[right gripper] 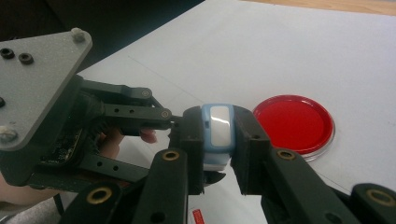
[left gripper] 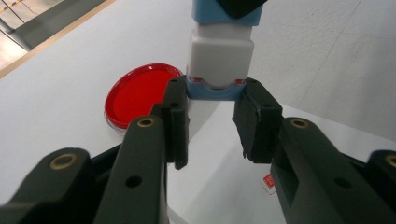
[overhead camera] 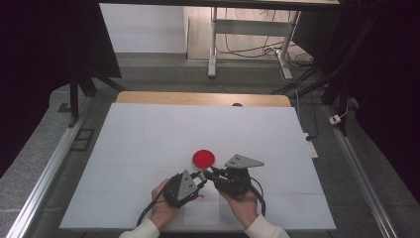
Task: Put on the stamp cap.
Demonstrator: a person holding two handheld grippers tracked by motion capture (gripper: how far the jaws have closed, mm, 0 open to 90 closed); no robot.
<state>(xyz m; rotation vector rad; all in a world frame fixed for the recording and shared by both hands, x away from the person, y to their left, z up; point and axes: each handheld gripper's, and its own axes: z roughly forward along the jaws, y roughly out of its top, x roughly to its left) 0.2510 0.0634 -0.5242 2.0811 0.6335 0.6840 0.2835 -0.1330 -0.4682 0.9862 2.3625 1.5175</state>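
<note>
A small white block with light-blue ends hangs just above the white table between both grippers. My left gripper is shut on its near blue end. My right gripper is shut on the block at its other end. In the high view the two grippers, left and right, meet tip to tip near the table's front middle. A round red dish lies flat just beyond them; this dish is untouched.
A white sheet covers the table, whose wooden edge shows at the back. A small red-and-white tag lies on the sheet under the grippers. A hand holds each gripper from the front edge. Metal rails flank the table.
</note>
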